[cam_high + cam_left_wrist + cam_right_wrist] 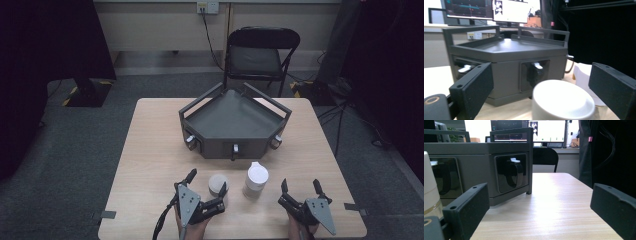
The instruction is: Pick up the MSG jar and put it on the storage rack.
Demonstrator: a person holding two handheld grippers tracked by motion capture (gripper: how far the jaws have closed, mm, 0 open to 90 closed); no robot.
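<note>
Two claws sit before the grey tray [235, 120]: my left claw [206, 183] straddles the short white cup [217, 183] wide, not yet pinching, ready to grab; my right claw [301, 187] waits wide, empty.

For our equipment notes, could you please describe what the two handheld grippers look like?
Each is a black two-jaw tool. The left gripper and the right gripper each carry a grey three-cornered plate dotted with small screw holes. In the gripper views the jaws end in flat, rectangular black pads, each with a small hole near the top corner. A black cable trails from the left one.
</note>
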